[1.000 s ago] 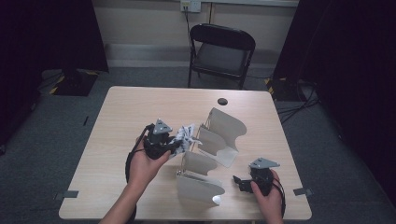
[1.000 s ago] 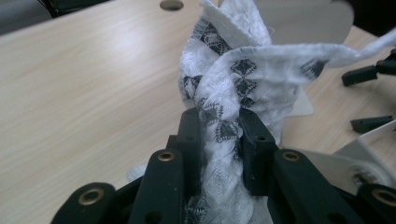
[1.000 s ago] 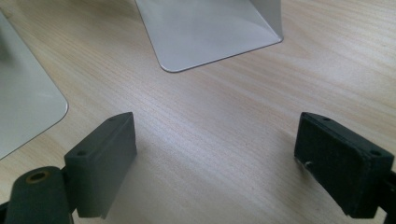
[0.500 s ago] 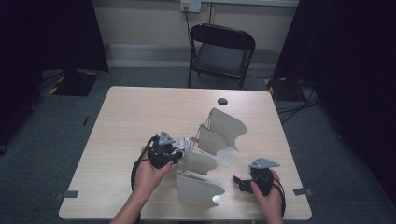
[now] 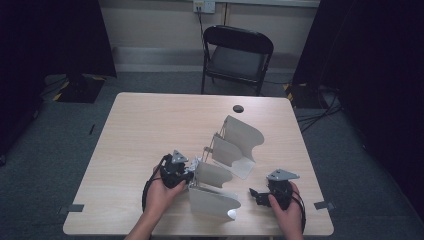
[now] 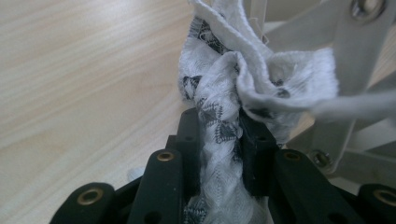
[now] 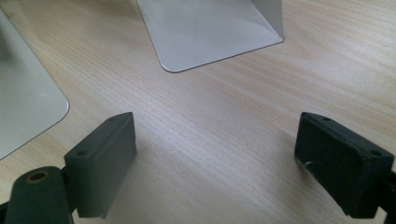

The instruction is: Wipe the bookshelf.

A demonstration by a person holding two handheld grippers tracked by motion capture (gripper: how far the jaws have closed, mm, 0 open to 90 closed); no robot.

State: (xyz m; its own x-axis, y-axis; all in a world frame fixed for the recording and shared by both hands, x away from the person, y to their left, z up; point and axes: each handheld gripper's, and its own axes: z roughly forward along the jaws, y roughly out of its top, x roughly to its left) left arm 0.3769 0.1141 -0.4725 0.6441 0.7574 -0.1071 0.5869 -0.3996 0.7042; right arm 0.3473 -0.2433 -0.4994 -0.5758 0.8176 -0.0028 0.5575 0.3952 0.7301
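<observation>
The left gripper (image 6: 219, 135) clamps a white patterned cloth (image 6: 243, 79) beside the rack (image 5: 225, 150), while the right gripper (image 7: 215, 163) rests wide open, empty.

Light wood-grain rectangular table (image 5: 150, 130). Standing directly on it: a beige expanding file rack with curved sheet-metal dividers (image 5: 235, 145), right of centre, running from near edge toward the far side. A small round black disc (image 5: 238, 108) lies near the far edge, well apart from the rack.

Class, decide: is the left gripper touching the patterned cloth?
Touching. In the left gripper view, the left gripper has both black jaws pressed against the bunched white patterned cloth, which runs between them with no gap.
</observation>
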